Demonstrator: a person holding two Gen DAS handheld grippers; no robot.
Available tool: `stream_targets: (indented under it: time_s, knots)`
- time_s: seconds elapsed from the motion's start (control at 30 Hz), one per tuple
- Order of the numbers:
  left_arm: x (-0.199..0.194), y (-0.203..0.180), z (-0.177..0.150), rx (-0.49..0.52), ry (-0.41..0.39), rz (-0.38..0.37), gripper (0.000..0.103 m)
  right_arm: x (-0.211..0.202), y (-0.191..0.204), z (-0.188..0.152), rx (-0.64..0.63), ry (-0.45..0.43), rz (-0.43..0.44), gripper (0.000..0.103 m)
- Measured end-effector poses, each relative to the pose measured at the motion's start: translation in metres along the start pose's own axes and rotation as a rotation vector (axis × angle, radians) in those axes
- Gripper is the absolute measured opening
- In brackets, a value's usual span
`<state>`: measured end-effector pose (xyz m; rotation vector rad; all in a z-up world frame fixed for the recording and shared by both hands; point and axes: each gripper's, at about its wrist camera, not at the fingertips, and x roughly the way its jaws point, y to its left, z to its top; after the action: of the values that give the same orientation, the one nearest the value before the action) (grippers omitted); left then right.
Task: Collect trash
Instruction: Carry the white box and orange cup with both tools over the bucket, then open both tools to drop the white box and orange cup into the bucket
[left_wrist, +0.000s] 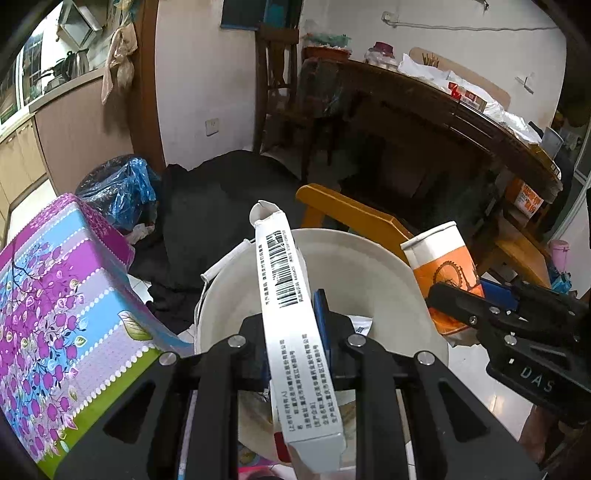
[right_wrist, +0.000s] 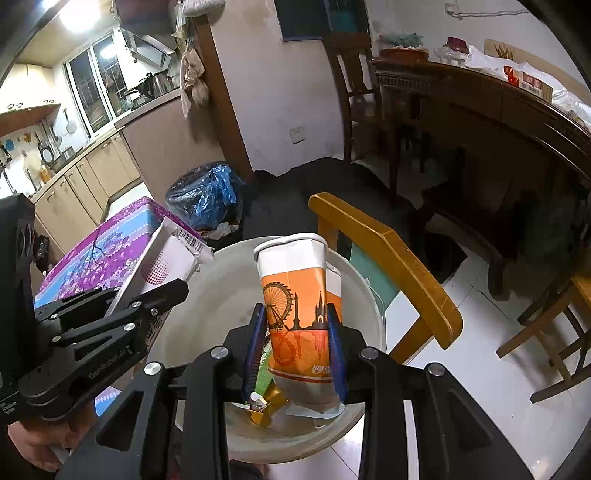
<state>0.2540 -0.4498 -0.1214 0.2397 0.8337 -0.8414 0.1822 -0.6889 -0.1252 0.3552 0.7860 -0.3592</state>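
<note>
I hold two bits of trash over the white bucket (right_wrist: 373, 317). My right gripper (right_wrist: 297, 354) pinches an orange paper cup (right_wrist: 295, 295) between its blue pads (right_wrist: 338, 354), and the cup is squashed a little at the sides. My left gripper (left_wrist: 291, 343) pinches a long white box (left_wrist: 295, 325) with a barcode, and it sticks up and forward over the bucket's rim. There is some trash in the bottom of the bucket. I think the step now is to let go. To do it well, I should lower each piece so that it is inside the rim, then open the fingers wide. The box is long, so I should tip it down first, or it may catch on the rim and fall out. A yellow wooden chair (right_wrist: 399, 251) stands just behind the bucket, and a purple flowery box (left_wrist: 62, 314) sits to its left.
</note>
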Motion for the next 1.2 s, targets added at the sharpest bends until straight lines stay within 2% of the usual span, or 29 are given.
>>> stream_targets:
  time_s: [1.2]
  knots:
    - [0.0112, -0.0005, 0.0028, 0.002, 0.019, 0.030, 0.018, 0.0097, 0.0059, -0.0074, 0.003, 0.006, 0.006, 0.033]
